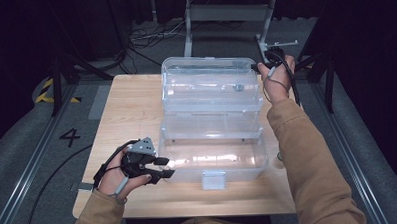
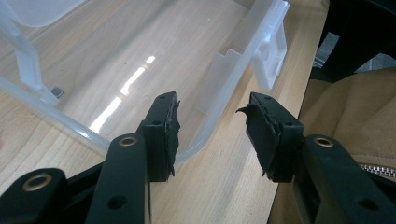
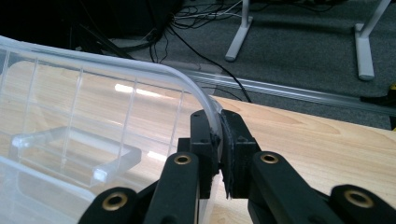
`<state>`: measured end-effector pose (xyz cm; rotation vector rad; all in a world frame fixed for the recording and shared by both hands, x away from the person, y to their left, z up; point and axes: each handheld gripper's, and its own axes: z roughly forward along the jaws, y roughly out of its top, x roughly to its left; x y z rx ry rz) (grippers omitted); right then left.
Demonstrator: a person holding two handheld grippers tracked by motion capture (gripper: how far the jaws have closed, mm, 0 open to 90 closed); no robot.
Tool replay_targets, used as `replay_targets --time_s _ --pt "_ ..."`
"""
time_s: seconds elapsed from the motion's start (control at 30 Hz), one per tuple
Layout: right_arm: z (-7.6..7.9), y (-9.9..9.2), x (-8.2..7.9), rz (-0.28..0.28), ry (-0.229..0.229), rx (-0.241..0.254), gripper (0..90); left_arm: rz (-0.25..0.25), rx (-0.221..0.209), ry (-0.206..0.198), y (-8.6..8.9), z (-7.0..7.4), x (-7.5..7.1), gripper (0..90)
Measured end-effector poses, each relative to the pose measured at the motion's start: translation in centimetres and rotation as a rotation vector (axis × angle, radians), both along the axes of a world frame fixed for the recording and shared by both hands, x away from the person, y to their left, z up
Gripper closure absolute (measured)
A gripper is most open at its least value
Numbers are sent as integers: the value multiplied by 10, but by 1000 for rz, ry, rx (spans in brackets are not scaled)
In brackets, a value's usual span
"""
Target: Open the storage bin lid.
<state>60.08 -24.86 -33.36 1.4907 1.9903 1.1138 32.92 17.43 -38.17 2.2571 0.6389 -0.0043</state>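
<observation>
High view: left gripper (image 1: 163,168) at the near-left corner of the clear plastic storage box (image 1: 213,159) on the wooden table (image 1: 131,104), jaws spread, straddling the box's corner wall without pinching it. Box stands mid-table, its lid (image 1: 210,79) raised at the back. Right gripper (image 3: 219,140) is clamped on the lid's far-right rim.

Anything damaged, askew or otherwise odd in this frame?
One thing: the rubber pads on the left tool look torn and are peeling at their tips. The clear tiered box stands open and empty, with the right tool clamped on its lid rim.
</observation>
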Motion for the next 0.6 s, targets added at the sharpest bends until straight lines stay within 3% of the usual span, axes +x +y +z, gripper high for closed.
replay_targets --time_s 0.2,0.6 --pt "-9 -2 8 -12 49 31 847 1 2 6 1 -1 1 539" --pt "-19 -5 16 -2 90 57 844 -2 5 11 2 -3 1 536"
